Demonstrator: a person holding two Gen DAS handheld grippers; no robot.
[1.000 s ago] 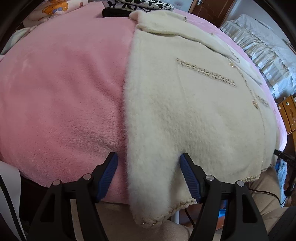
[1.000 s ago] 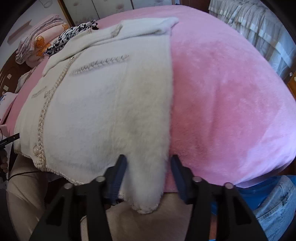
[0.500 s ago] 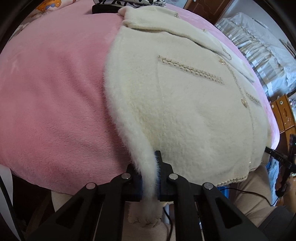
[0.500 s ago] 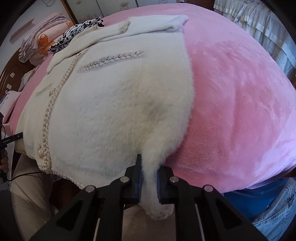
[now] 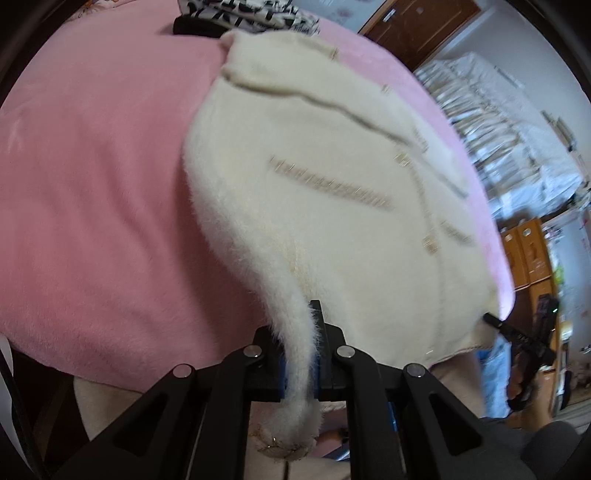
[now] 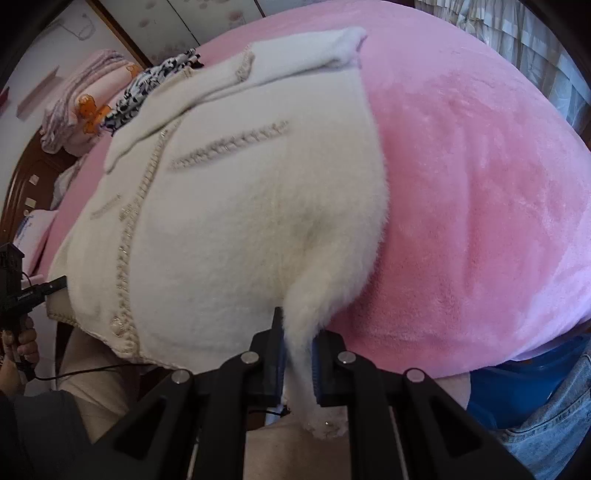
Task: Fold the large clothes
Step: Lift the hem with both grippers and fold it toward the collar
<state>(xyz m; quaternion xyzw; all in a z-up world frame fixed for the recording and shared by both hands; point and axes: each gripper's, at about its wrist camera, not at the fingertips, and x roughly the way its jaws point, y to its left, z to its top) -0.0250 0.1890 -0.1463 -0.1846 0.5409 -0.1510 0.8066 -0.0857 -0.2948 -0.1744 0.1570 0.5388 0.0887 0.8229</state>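
Observation:
A cream fuzzy jacket (image 5: pixel 332 229) with braided trim lies front up on a pink blanket (image 5: pixel 92 192), sleeves folded in across the top. My left gripper (image 5: pixel 301 354) is shut on the jacket's bottom left corner, which hangs through the jaws. In the right wrist view the same jacket (image 6: pixel 240 221) shows, and my right gripper (image 6: pixel 297 350) is shut on its bottom right corner. Both corners are lifted off the bed's near edge, pulling the hem into points.
A black-and-white patterned cloth (image 5: pixel 251 14) lies at the far end of the bed. Folded pink bedding (image 6: pixel 74 110) sits far left in the right wrist view. A wooden door (image 5: pixel 417 26) and cabinet (image 5: pixel 528 254) stand to the right. The person's legs are below the bed edge.
Both grippers closed on the jacket's bottom corners and have started lifting them. The hem now rises off the bed edge and the views are blurred with motion.

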